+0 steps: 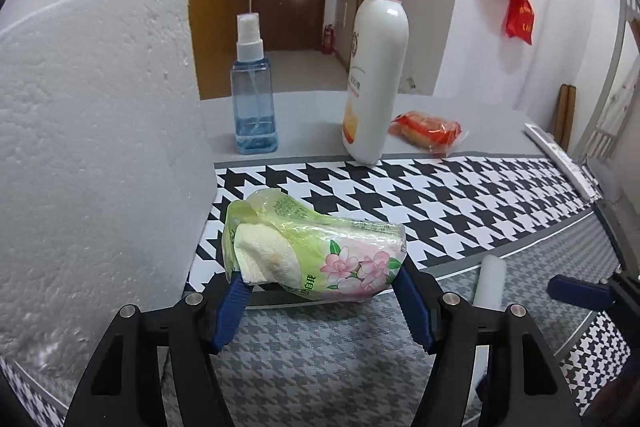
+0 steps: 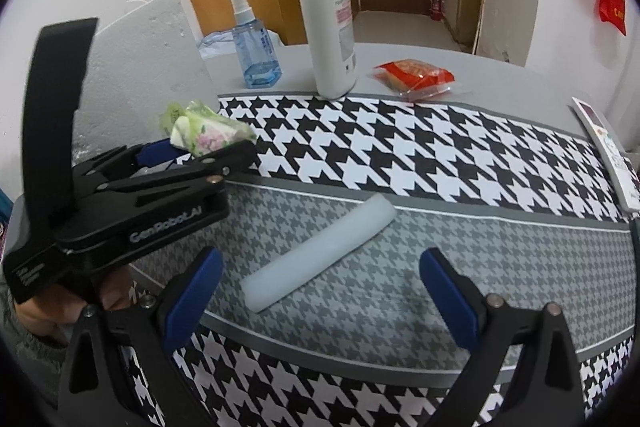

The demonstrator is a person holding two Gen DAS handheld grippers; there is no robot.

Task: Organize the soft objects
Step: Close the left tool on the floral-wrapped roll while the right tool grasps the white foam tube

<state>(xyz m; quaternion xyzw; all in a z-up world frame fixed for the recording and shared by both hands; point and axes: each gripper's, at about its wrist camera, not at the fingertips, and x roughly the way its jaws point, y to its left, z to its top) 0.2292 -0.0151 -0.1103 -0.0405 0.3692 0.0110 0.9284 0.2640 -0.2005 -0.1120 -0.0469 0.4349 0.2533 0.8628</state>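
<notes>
Jaws of your left gripper (image 1: 320,291) pinch the tissue pack (image 1: 316,251); right gripper (image 2: 320,291) gapes empty. Carry it off, then fetch the foam roll (image 2: 320,253).

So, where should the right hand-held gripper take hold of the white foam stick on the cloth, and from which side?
Probably at the middle of the white foam stick, coming from above. It lies flat and diagonal on the grey houndstooth cloth, so turn the open right hand-held gripper until the jaws cross its narrow width. The middle keeps it balanced.
</notes>
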